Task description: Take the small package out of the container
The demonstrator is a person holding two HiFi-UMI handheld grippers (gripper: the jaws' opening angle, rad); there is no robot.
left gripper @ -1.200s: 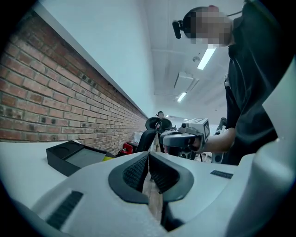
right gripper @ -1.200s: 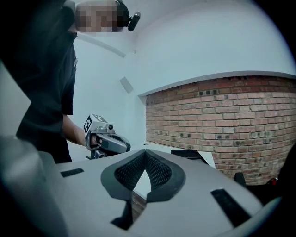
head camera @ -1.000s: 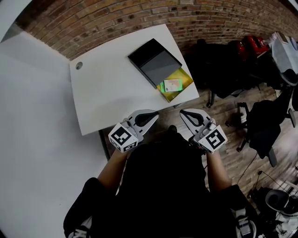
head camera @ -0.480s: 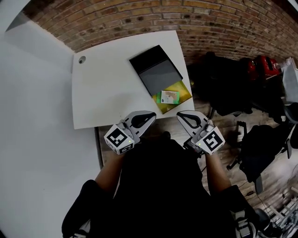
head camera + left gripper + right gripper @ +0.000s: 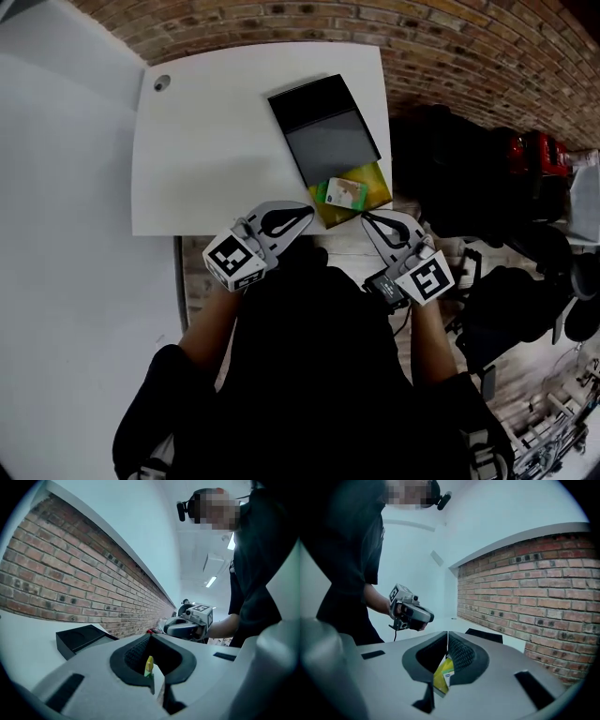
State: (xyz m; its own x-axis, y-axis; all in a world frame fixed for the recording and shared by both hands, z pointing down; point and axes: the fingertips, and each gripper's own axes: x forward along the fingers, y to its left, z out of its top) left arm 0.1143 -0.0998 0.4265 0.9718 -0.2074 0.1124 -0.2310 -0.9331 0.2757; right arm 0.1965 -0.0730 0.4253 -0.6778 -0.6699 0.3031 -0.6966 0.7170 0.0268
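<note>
Claws set the scene: our left claw [image 5: 308,212] and our right claw [image 5: 366,218] are both pressed together and pinching nothing, and through each one's hollow we see only a sliver of yellow from the things beyond. Over the last second we have moved in. The tips hung well short of the white rectangular desk [image 5: 216,150] then, and now they sit just at its near edge, one on either side of the glossy yellow flat pouch [image 5: 373,193] at the desk's near right corner. The small pale package with the green border [image 5: 342,192] lies on top of that pouch, between our two tips and just ahead of them. The pouch's far end touches the shallow black rectangular container [image 5: 323,127], which runs away from us toward the brick wall [image 5: 469,47]. Whether the pouch counts as part of the container we cannot tell. We judge the approach nearly finished and the grasp not yet begun, since the package is untouched. One claw will have to spread before it can close on so thin a thing.
</note>
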